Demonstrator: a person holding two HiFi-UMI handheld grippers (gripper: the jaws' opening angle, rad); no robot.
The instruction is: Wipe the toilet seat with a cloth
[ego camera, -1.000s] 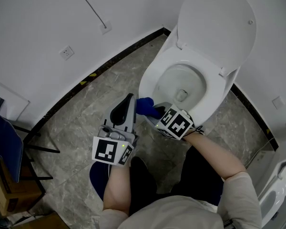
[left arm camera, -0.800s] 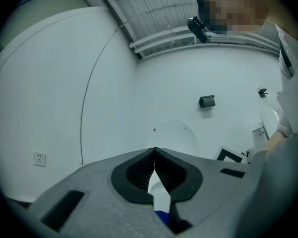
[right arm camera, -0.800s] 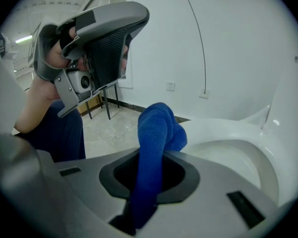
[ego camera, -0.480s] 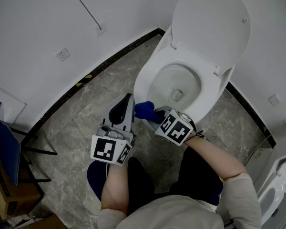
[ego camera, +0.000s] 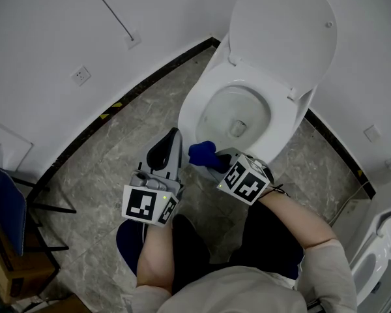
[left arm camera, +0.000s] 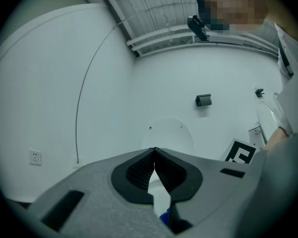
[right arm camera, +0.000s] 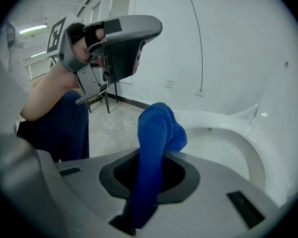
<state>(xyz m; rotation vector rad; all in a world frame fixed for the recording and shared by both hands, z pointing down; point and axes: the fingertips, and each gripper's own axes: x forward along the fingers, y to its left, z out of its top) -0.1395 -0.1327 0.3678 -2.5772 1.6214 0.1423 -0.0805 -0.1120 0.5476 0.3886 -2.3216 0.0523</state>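
Observation:
The white toilet seat is down with its lid raised. A blue cloth bulges from my right gripper, which is shut on it at the seat's front left edge. In the right gripper view the cloth rises out of the right gripper beside the seat; I cannot tell if cloth and seat touch. My left gripper hangs just left of the cloth above the floor, shut and empty. The left gripper points at the lid, and it also shows as the left gripper.
Grey marble floor runs along a curved white wall with a socket. Black chair legs and a blue seat stand at the left. Another white fixture is at the lower right. The person's dark trouser legs are below the grippers.
The right gripper and cloth have slid a little along the seat's front edge. The left gripper has hardly moved. The head view has shifted slightly.

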